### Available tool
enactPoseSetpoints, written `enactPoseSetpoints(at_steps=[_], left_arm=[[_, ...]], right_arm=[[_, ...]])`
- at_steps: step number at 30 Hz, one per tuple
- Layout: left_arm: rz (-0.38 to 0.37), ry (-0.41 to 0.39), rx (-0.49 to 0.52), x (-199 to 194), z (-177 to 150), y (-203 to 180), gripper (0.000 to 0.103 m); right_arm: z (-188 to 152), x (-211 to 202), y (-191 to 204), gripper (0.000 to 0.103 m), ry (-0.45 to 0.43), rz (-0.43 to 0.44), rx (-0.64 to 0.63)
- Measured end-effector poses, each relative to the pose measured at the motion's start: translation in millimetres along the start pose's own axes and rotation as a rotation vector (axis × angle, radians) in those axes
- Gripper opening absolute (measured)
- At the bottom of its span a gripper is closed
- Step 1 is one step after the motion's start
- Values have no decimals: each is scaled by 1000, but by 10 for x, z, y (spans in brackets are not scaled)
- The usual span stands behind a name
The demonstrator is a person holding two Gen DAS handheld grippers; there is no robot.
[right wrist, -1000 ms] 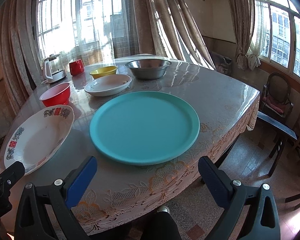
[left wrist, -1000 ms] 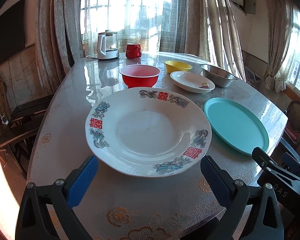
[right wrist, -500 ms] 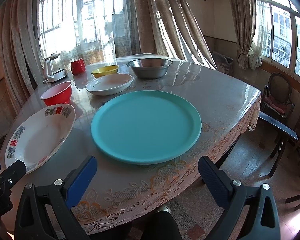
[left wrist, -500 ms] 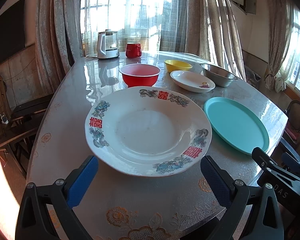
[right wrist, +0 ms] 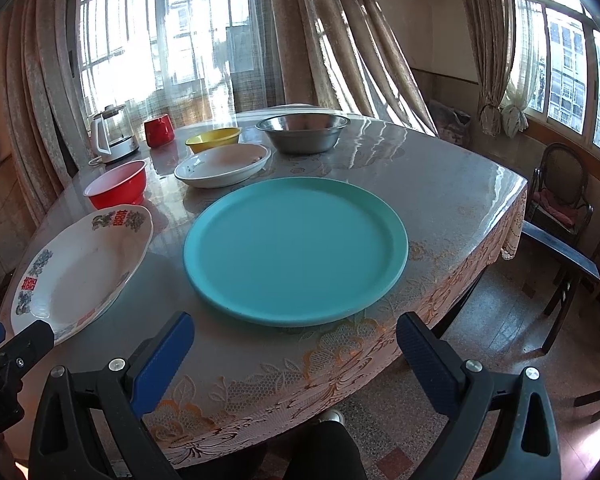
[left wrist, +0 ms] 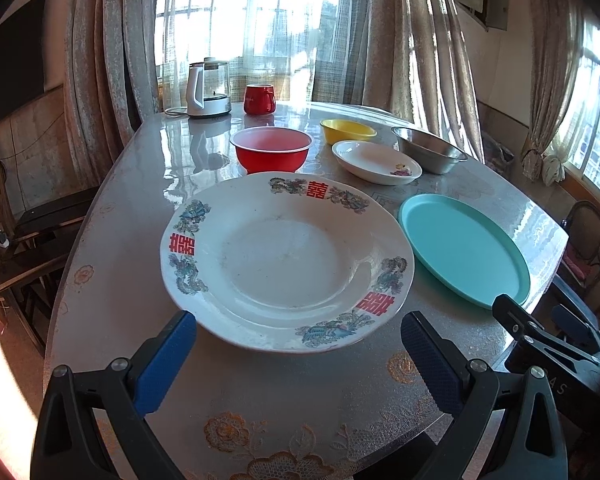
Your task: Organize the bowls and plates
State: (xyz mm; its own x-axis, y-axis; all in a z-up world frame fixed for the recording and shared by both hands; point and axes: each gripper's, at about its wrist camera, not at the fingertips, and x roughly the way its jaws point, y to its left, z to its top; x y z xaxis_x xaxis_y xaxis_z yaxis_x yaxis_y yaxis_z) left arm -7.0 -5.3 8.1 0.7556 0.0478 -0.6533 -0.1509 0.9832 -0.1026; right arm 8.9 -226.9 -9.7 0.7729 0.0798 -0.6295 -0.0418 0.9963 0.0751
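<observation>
Now both grippers hover at the near edge of the bench point(left wrist: 112, 200), fingers spread wide and empty — left gripper point(left wrist: 298, 350) facing the white plate point(left wrist: 286, 260), right gripper point(right wrist: 294, 350) facing the teal plate point(right wrist: 296, 250). Beyond sit the red bowl point(left wrist: 271, 154), small plate point(left wrist: 376, 161), yellow bowl point(left wrist: 347, 130) and steel bowl point(left wrist: 428, 154).

Round table point(left wrist: 260, 400) under a glossy clear cover over a lace floral cloth point(right wrist: 300, 376). At its far edge: white-handled glass electric kettle point(left wrist: 208, 88), red mug point(left wrist: 259, 99) just beside it. Beige curtains point(left wrist: 416, 48) flank sunlit windows. Dark wooden chair point(right wrist: 560, 200) by the right wall.
</observation>
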Motion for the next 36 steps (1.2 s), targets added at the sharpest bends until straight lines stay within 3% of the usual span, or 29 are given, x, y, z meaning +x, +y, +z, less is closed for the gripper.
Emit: enactPoseSetpoints(at_steps=[5,11,18,22,26,31,34,36], left_arm=[[-159,-19,-14,-51,44,-19,103],[-258,-11,-10,-81,243,-192,103],[-375,13,97,-58,415,-634,103],[-419,35,159,-26,453,-879,103],[-427,47,172,30,494,-1008,103],[-402,51,174,138,520,-1100,103],[-385,44,188,206,532,-1154,103],[-390,53,194,238,533,-1189,103]], right_arm=[[45,13,-114,103,-15,11,27],[159,150,-399,103,-18,1,50],[337,359,-711,103,-24,10,15],[455,499,-904,100,-4,76,42],[578,721,-1051,77,45,132,66],[625,990,-1082,59,99,162,51],[660,1021,-1030,51,78,141,12],[656,1067,-1010,30,94,138,-1]])
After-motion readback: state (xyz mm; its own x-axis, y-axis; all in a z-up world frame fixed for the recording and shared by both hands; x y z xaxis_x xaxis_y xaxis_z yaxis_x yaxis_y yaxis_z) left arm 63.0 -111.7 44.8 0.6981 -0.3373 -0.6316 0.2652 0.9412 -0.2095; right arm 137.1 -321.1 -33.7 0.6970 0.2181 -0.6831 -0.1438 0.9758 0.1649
